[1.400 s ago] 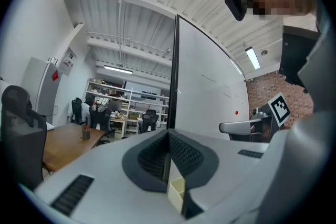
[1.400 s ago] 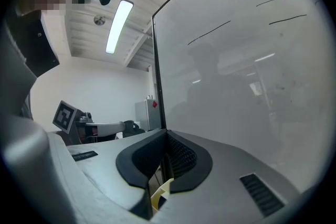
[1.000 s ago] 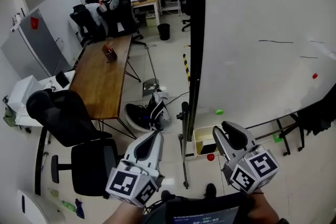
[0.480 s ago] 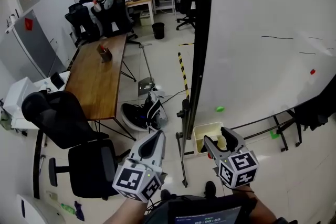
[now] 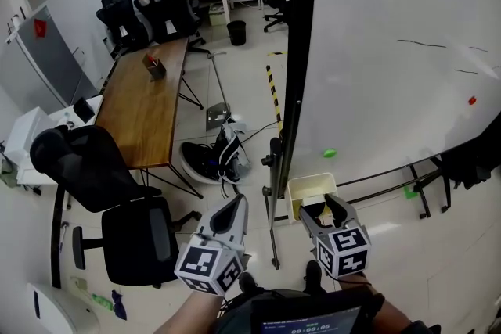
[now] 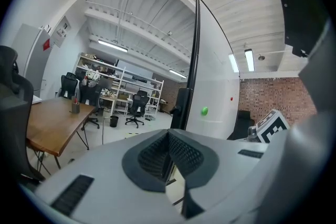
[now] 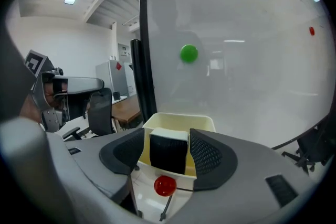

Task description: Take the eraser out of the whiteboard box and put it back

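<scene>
The cream whiteboard box [image 7: 178, 121] hangs at the foot of the whiteboard [image 5: 391, 51], also seen as the box [image 5: 301, 188] in the head view. The eraser [image 7: 168, 152], black with a white top, stands inside it. My right gripper [image 7: 167, 140] reaches into the box. Its jaws have just been opening and stand wide on either side of the eraser, with a thin gap at the pads. My left gripper [image 5: 235, 203] hangs left of the board's frame, away from the box. It is shut with nothing in it, as the left gripper [image 6: 169, 134] shows in its own view.
A red magnet [image 7: 165, 185] sits on the box front and a green magnet [image 5: 329, 153] on the board above it. The board's black frame post [image 5: 291, 90] is beside the box. A wooden table [image 5: 149, 105], black chairs [image 5: 86, 168] and a bag [image 5: 211, 160] are at the left.
Both grippers have come down. The right one sank to the box with the eraser and its jaws spread apart. The left one stayed shut.
</scene>
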Demonstrator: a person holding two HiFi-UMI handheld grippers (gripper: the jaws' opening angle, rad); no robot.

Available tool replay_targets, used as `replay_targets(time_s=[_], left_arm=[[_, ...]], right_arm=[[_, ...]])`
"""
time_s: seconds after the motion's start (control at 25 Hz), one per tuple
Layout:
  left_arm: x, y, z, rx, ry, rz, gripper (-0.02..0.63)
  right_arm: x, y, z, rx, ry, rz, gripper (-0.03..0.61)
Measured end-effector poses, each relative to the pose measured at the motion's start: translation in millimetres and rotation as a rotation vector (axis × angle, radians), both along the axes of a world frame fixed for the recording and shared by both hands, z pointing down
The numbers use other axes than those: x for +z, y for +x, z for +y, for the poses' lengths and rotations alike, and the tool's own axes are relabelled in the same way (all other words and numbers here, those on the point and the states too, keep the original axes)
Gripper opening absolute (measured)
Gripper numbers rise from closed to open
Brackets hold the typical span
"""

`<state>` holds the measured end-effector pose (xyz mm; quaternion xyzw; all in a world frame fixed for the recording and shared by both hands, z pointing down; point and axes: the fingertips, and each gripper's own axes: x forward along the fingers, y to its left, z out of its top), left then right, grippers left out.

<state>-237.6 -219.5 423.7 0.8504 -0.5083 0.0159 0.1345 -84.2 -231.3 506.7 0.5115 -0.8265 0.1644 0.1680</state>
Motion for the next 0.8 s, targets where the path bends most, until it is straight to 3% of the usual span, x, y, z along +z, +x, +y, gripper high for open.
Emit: replay_targets(time_s=[0.44,0.8], left_arm=[[27,3,5,-0.001,-0.045,-0.008,0.021],[15,7,9,0.000,-0.033,-0.007,0.021]], right_arm=[[23,4,-3,0.057,-0.024,-0.003,0.278],[14,8,1,0.045,-0.027,-0.033,0.272]])
